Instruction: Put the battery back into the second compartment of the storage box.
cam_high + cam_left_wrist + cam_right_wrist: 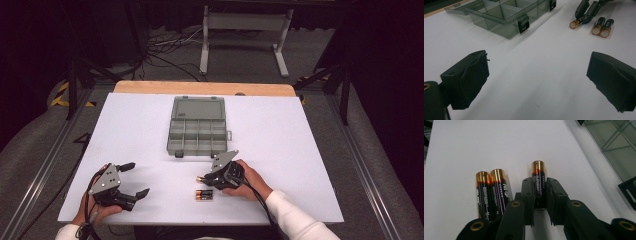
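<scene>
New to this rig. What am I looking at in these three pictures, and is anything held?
No robot here: a person holds a two-jaw tool in each hand at a white table. The high view looks down from above the person's side; the other two come from cameras riding on each tool, looking along its black jaws. On the table lie an open grey compartment box and two batteries side by side. The right tool has its jaws closed on a third battery, which lies apart from the pair. The left tool rests with its jaws wide apart and nothing between them.
</scene>
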Demonstrator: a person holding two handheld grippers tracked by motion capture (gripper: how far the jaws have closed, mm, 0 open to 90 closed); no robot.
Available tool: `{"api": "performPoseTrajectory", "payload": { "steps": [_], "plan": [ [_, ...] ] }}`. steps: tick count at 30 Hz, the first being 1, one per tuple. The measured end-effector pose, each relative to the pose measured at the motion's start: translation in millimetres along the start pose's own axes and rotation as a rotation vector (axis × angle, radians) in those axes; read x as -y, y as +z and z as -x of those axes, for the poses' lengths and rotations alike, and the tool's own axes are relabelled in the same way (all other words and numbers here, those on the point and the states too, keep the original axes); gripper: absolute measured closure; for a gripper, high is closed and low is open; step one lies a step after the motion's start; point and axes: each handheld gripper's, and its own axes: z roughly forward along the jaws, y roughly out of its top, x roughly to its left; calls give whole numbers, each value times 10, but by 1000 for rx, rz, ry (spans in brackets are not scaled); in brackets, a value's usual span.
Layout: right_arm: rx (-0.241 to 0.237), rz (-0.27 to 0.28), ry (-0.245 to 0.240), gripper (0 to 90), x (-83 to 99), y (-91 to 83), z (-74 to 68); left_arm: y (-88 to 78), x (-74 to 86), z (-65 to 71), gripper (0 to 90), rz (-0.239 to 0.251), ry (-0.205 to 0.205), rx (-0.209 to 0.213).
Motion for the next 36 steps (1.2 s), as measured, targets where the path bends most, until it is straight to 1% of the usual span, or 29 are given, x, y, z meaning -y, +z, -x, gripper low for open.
{"api": "performPoseTrajectory", "payload": {
  "steps": [3, 6, 9, 11, 13, 25, 36],
  "plan": [
    [17, 5, -14, 777, 3, -2, -24, -1, -6, 9, 45, 1, 5, 1],
    [29, 9, -12, 778, 8, -13, -35, -1, -13, 8, 46, 3, 3, -5],
    [38, 29, -10, 778, 9, -58, -44, -3, -19, 7, 46, 6, 2, -3],
    [54, 39, -16, 778, 7, -91, -45, -6, -24, 10, 45, 5, 5, -3],
    [64, 56, -8, 778, 13, -131, -37, -6, -28, 14, 45, 6, 5, -12],
    [141, 132, -2, 778, -14, -344, 19, 5, -29, 14, 46, 9, 3, -8],
    [182, 155, 26, 778, -44, -437, 88, 23, -36, 10, 45, 7, 0, -6]
  ]
}}
